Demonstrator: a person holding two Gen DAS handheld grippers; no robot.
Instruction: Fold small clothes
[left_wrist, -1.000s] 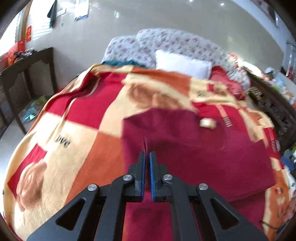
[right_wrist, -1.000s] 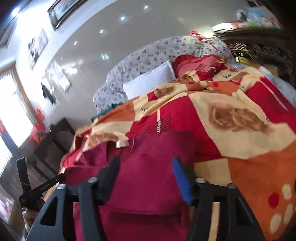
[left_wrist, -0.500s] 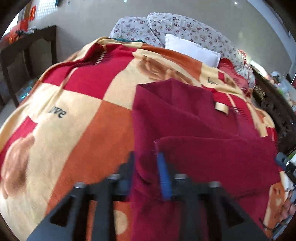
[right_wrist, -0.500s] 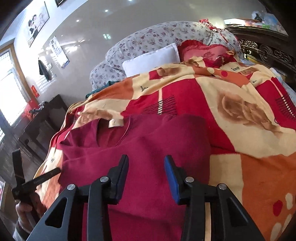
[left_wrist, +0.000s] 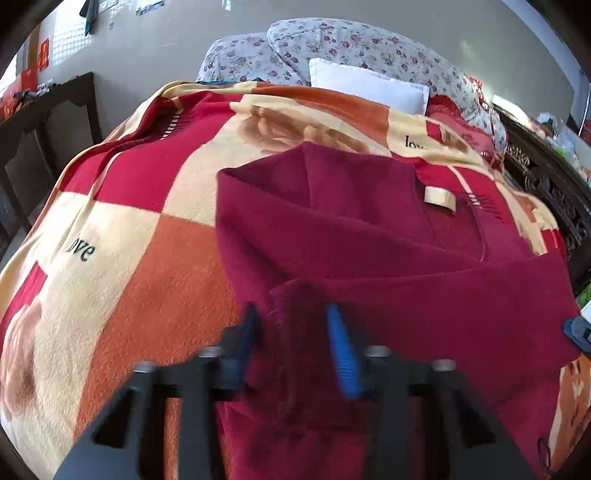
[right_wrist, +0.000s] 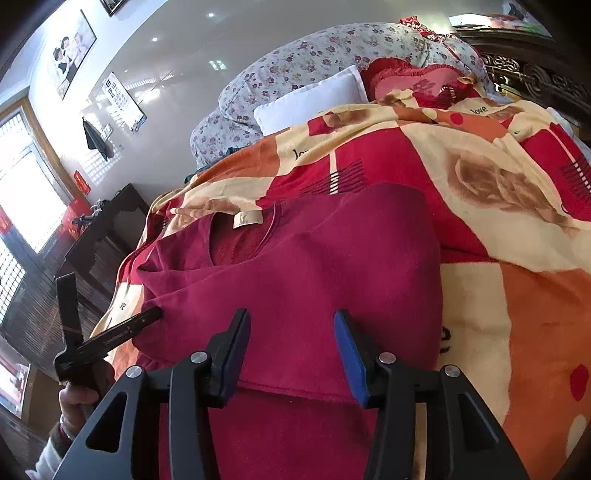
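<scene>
A dark red knit top (left_wrist: 369, 236) lies on the patterned blanket (left_wrist: 110, 206), its lower part folded up over the body. A beige neck label (left_wrist: 437, 197) shows near its collar. My left gripper (left_wrist: 295, 343) is open just above the fold's left corner, blurred by motion. In the right wrist view the same top (right_wrist: 332, 266) lies flat with its label (right_wrist: 247, 219) at the collar. My right gripper (right_wrist: 291, 350) is open and empty over the folded edge. The left gripper (right_wrist: 110, 336) shows at the left edge of that view, held in a hand.
White pillow (left_wrist: 369, 86) and floral pillows (left_wrist: 332, 48) lie at the bed's head. A dark wooden table (left_wrist: 44, 122) stands left of the bed. A carved dark wood cabinet (left_wrist: 546, 184) stands on the right. The blanket (right_wrist: 517, 258) spreads right of the top.
My left gripper was shut on the top's edge, carried it up over the body, then opened and let it go. My right gripper stayed open and drew back a little.
</scene>
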